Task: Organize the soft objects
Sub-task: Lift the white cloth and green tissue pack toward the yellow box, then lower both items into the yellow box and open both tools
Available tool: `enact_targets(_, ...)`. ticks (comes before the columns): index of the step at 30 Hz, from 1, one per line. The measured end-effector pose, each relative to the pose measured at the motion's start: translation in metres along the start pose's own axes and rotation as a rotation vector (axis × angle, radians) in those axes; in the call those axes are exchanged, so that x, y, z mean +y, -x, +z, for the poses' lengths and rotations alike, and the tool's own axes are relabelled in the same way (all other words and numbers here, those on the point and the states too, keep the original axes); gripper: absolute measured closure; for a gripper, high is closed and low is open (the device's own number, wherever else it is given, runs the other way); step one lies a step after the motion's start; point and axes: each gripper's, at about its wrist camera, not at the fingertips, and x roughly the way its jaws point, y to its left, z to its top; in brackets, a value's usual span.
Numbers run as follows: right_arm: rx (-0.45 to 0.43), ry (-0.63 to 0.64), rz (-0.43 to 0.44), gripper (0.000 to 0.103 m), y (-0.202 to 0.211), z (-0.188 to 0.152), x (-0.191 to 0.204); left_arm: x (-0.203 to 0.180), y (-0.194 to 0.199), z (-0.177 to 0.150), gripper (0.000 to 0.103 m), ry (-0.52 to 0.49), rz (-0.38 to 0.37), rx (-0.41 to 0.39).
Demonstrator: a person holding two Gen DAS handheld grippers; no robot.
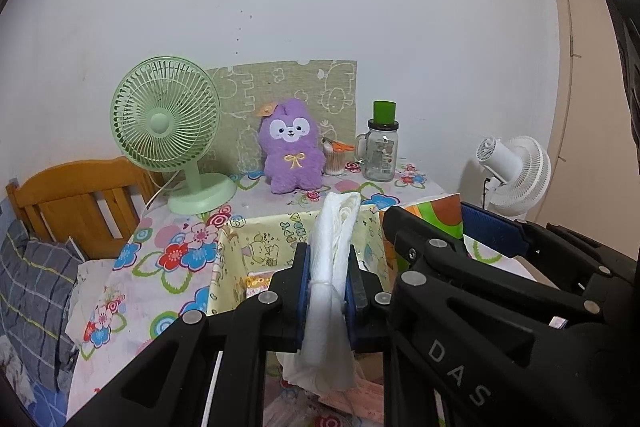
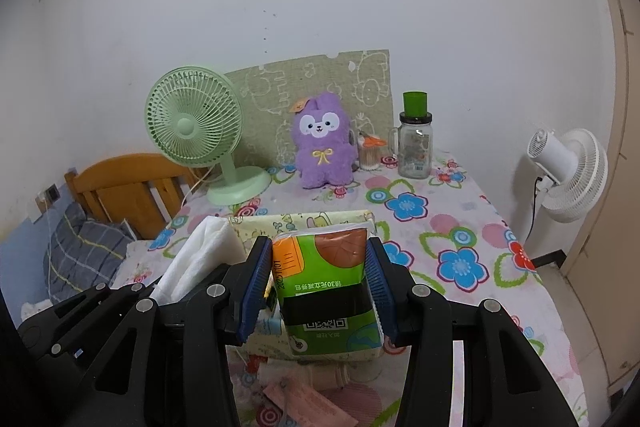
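Table: covered by a floral tablecloth [image 2: 452, 227] in blue, red, pink and green on white; it runs back to the wall
Wall: plain white wall [image 1: 320, 7], scuffed with small dark marks; a green cartoon-print board [image 1: 288, 95] leans upright against it at the table's far edge
Back row: a mint-green desk fan [image 1: 168, 131] at the left; a purple plush toy [image 1: 292, 147] sitting upright at centre, in front of the board; a cup of cotton swabs [image 1: 334, 159] just beside it; a glass mug jar [image 1: 380, 151] with a green cap further right
Room: a wooden bed headboard [image 1: 72, 199] and grey plaid bedding [image 1: 36, 291] to the left of the table; a white standing fan [image 2: 568, 175] on the right, near a beige door
Box: a pale yellow fabric box [image 1: 248, 247] with cartoon print, open-topped, near the front of the table; its contents are mostly hidden, perhaps small packets
Left gripper [image 1: 328, 291]: clenched on a white folded cloth [image 1: 334, 267], held upright above the box
Right gripper [image 2: 320, 287]: clamped on a green and orange tissue pack [image 2: 320, 275], held above the near part of the box; both blue pads press its sides
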Motion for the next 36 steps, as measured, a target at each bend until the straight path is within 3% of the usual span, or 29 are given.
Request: enact_targets(36,0.073,0.045,-0.006,0.052,-0.100,0.016,0.004,0.032,-0.089,0.007,0.088,0.011,0.035,0.089)
